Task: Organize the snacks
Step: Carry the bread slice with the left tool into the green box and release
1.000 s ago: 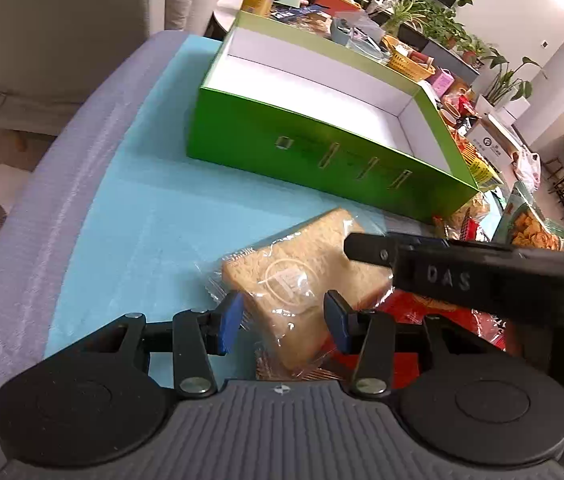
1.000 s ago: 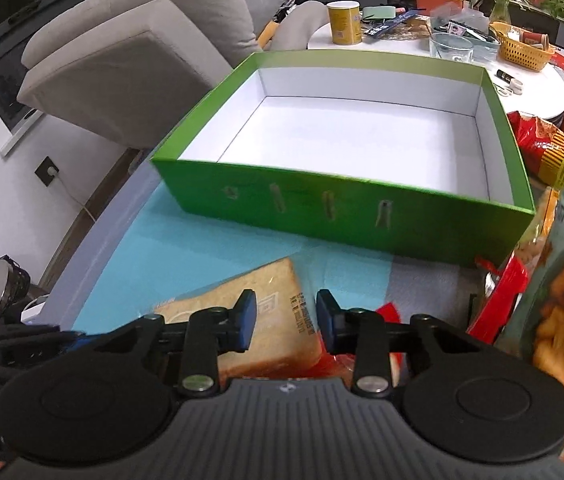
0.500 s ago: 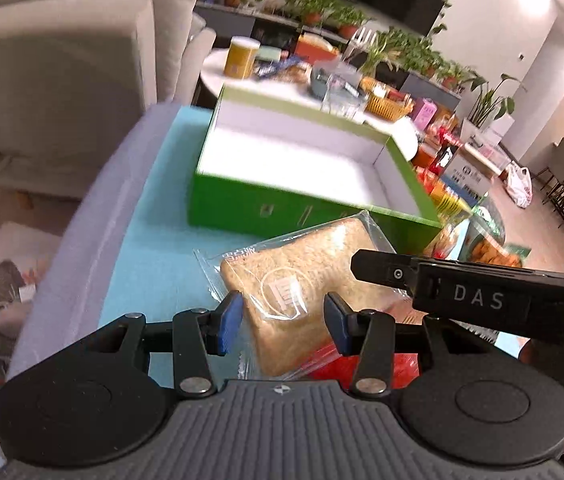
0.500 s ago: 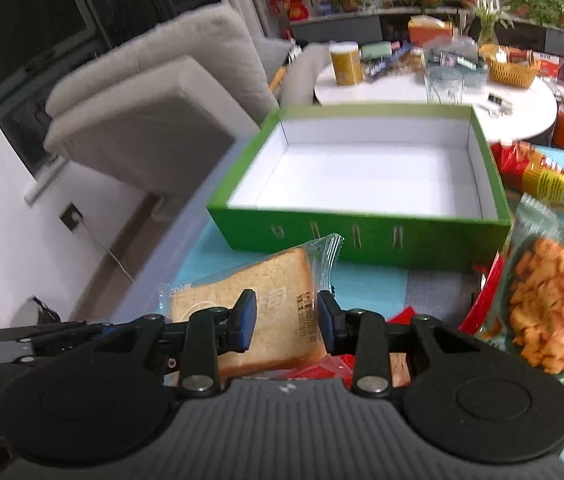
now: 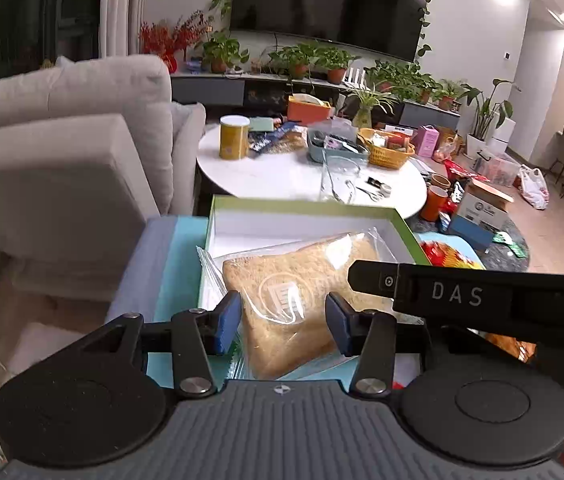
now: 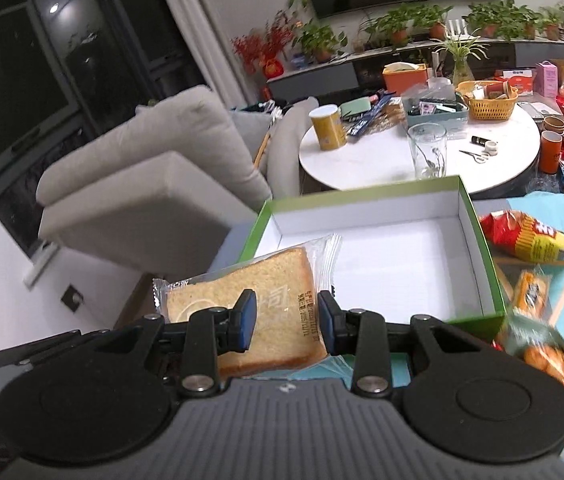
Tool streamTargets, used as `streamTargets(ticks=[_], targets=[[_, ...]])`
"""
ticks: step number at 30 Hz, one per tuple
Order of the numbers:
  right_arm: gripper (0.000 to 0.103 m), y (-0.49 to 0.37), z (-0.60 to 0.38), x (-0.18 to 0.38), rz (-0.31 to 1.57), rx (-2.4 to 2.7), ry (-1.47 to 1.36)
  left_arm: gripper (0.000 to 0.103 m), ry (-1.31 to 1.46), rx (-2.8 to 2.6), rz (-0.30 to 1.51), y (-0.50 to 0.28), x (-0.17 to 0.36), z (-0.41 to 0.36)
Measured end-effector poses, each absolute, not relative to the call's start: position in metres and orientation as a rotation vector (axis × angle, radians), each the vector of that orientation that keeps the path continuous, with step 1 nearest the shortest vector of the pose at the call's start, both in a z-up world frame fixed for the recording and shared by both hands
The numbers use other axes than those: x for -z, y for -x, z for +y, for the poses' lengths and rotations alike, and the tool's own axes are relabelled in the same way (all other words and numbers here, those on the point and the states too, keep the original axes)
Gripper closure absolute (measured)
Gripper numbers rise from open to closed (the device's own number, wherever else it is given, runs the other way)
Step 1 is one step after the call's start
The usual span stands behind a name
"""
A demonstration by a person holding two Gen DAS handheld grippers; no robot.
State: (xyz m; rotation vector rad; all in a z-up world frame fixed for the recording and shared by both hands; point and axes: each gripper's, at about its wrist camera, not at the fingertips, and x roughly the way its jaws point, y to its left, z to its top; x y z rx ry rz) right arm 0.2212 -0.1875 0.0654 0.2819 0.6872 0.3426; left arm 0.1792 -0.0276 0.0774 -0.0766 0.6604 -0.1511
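Observation:
One slice of bread in a clear wrapper (image 5: 290, 276) (image 6: 242, 284) hangs in the air, held from both sides. My left gripper (image 5: 282, 328) is shut on its near end; the jaws are opening a little, but the blue pads still touch the wrapper. My right gripper (image 6: 286, 326) is shut on the end with the printed date. A right finger (image 5: 462, 294) crosses the left wrist view. A left finger (image 6: 26, 354) shows at the far left of the right wrist view. The bread hangs over the near left corner of the empty green box (image 5: 218, 216) (image 6: 478, 216).
To the right of the box, on the teal cloth (image 6: 542, 200), lie a red and yellow chip bag (image 6: 530, 240), a small orange packet (image 6: 530, 292) and a bag of orange snacks (image 6: 554, 364). A cluttered white round table (image 5: 282, 176) stands behind the box. A grey sofa (image 5: 62, 160) is on the left.
Both grippers have risen with the bread packet, lifting it off the red bag on the table to over the box's near edge. Both views have tilted up toward the room.

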Motion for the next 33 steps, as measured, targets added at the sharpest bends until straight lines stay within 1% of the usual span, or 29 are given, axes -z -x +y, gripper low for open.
streamTargets(ticks=[6,19,28,31,33], targets=[[0.051,-0.251,-0.193,-0.056,0.701,-0.328,-0.371,0.058,0.047,0.152,0.67,-0.217,-0.071,-0.028],[0.052,-0.288,-0.19,-0.015,0.779,-0.276,-0.459,0.058,0.016,0.158,0.75,-0.27,-0.03,-0.025],[0.051,-0.298,-0.185,0.006,0.853,-0.263,-0.469,0.057,0.007,0.155,0.805,-0.282,-0.005,-0.02],[0.05,-0.299,-0.184,0.015,0.896,-0.262,-0.467,0.054,-0.005,0.143,0.835,-0.281,0.001,-0.019],[0.05,-0.297,-0.184,0.016,0.891,-0.252,-0.442,0.052,0.006,0.141,0.85,-0.279,0.003,-0.016]])
